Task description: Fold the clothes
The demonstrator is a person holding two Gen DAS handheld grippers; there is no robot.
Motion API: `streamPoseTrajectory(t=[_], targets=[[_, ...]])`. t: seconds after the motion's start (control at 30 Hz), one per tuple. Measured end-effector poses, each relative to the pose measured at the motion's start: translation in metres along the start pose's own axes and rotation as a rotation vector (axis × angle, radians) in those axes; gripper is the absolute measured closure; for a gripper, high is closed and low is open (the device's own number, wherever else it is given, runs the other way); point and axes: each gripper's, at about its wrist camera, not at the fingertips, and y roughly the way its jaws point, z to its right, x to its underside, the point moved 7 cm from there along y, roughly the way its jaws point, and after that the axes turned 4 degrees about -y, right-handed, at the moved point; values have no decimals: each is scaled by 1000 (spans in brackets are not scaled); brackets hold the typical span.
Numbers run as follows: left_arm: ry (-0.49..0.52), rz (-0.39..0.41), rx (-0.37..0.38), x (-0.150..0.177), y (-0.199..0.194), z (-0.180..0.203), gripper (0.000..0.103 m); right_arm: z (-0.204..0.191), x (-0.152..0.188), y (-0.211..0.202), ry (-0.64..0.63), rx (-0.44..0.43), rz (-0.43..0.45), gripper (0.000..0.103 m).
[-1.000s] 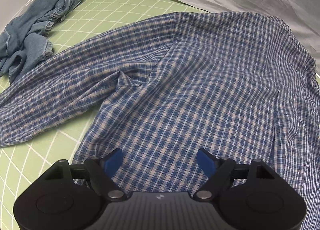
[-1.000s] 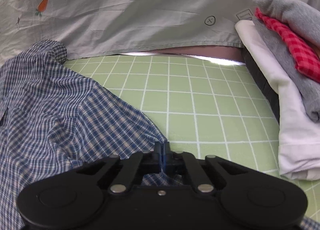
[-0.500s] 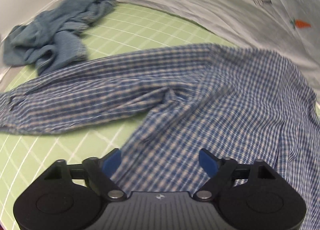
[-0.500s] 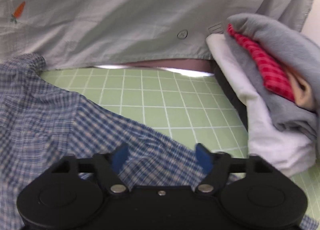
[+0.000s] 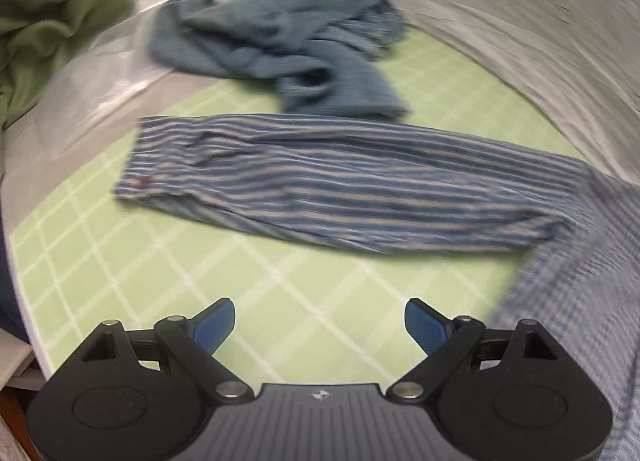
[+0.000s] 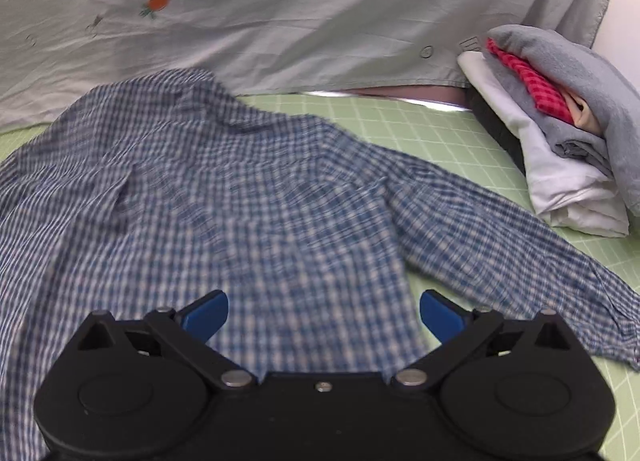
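Note:
A blue-and-white checked shirt (image 6: 260,197) lies spread on the green grid mat (image 6: 420,121), one sleeve (image 6: 500,237) stretched out to the right. In the left wrist view its other sleeve (image 5: 340,189) lies flat across the mat (image 5: 240,281), and the shirt body (image 5: 592,261) shows at the right edge. My left gripper (image 5: 320,307) hangs open over bare mat, short of that sleeve, holding nothing. My right gripper (image 6: 324,297) hovers over the lower part of the shirt. Its jaws are opening, and the pads do not press the cloth.
A crumpled blue denim garment (image 5: 280,45) lies just beyond the left sleeve. A stack of folded clothes (image 6: 560,141) in white, grey and red stands at the mat's right. A pale grey sheet (image 6: 280,13) with a carrot print hangs behind. Green cloth (image 5: 48,21) sits at far left.
My right gripper went from shut on the shirt's cloth to wide open and drew back, so more of the shirt shows. My left gripper swung left, from the shirt body to the left sleeve.

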Motion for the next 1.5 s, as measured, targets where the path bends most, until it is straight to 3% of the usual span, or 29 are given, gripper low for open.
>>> streamPoseTrajectory(t=[0.27, 0.43, 0.6, 0.67, 0.73, 0.77, 0.8, 0.83, 0.9, 1.13, 1.3, 1.5], targets=[[-34, 20, -35, -40, 30, -52, 11, -40, 18, -15, 17, 12, -79, 0], [-23, 28, -28, -57, 48, -55, 6, -63, 22, -15, 11, 15, -115, 0], [11, 59, -73, -64, 57, -48, 7, -77, 22, -18, -8, 15, -125, 0], [30, 91, -91, -65, 56, -46, 17, -80, 21, -17, -17, 17, -125, 0], [45, 116, -76, -66, 52, -42, 49, -80, 20, -17, -21, 16, -121, 0], [48, 118, -67, -68, 50, -40, 59, -79, 20, -17, -20, 15, -120, 0], [46, 114, -53, -68, 49, -38, 85, -77, 19, -17, -17, 18, -114, 0], [40, 98, -31, -69, 49, -36, 97, -76, 19, -17, -13, 15, -113, 0], [27, 88, 26, -70, 45, -31, 99, -72, 18, -17, -1, 5, -107, 0], [125, 136, 175, -64, -7, 29, 99, -51, 6, -31, 82, -49, -24, 0], [275, 100, 344, -31, -43, 123, 99, -27, 4, -39, 114, -55, 16, 0], [507, 15, 650, 57, -112, 262, 100, 16, 19, -63, 243, -68, 73, 0]])
